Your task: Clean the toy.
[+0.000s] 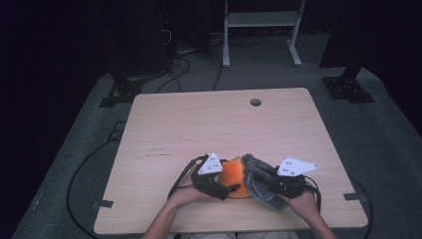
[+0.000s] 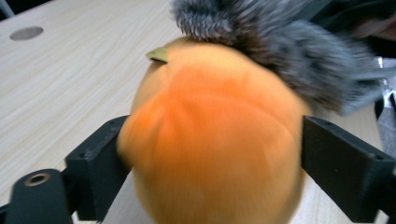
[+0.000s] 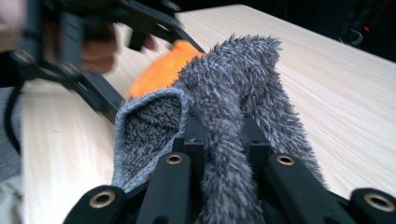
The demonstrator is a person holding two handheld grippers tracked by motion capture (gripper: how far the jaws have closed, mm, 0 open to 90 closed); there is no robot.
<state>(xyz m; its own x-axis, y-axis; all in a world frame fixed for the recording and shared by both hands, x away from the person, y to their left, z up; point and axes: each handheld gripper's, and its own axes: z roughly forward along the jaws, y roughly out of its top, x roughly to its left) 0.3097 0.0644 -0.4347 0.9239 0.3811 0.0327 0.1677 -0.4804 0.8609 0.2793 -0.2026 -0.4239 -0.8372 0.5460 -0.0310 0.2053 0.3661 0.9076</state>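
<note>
Orange plush toy (image 2: 210, 144), fuzzy grey cloth (image 3: 233, 93), matt wood table (image 1: 199, 124).

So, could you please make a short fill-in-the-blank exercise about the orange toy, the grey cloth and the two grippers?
1. The left gripper has its fingers on both sides of the plush toy, whose colour is ____.
2. The right gripper is shut on the fluffy cloth, whose colour is ____.
3. In the high view, the toy and the cloth lie near the table's ____ edge, by the person.
4. Near the table's far edge there is one round ____.

Missing words: orange; grey; near; hole
</note>
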